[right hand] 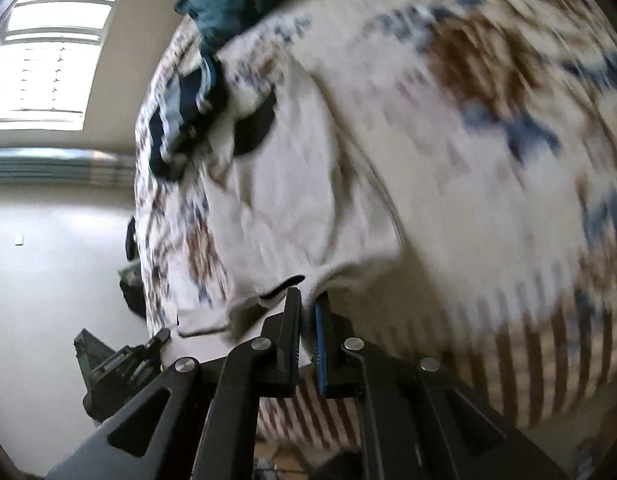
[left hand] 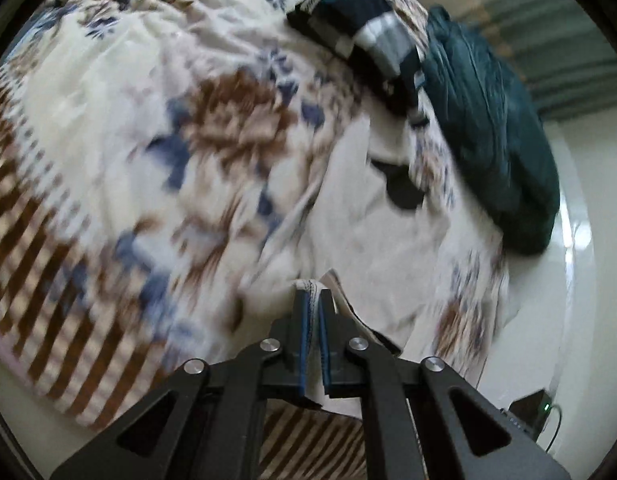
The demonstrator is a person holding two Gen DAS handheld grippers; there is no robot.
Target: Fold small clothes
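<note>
pinching white garment (left hand: 372, 216) hem: left gripper (left hand: 313, 300), right gripper (right hand: 308, 304); striped clothes (left hand: 360, 36) beyond.

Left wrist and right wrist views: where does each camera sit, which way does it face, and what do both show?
Left wrist: behind the left tongs, facing along them over the floral bedspread; tongs shut on the cream cotton garment.
Right wrist: behind the right tongs, facing the same bed and a window; tongs shut on the garment's edge.
Shared: garment, bedspread, dark teal bundle, striped folded cloth.
</note>
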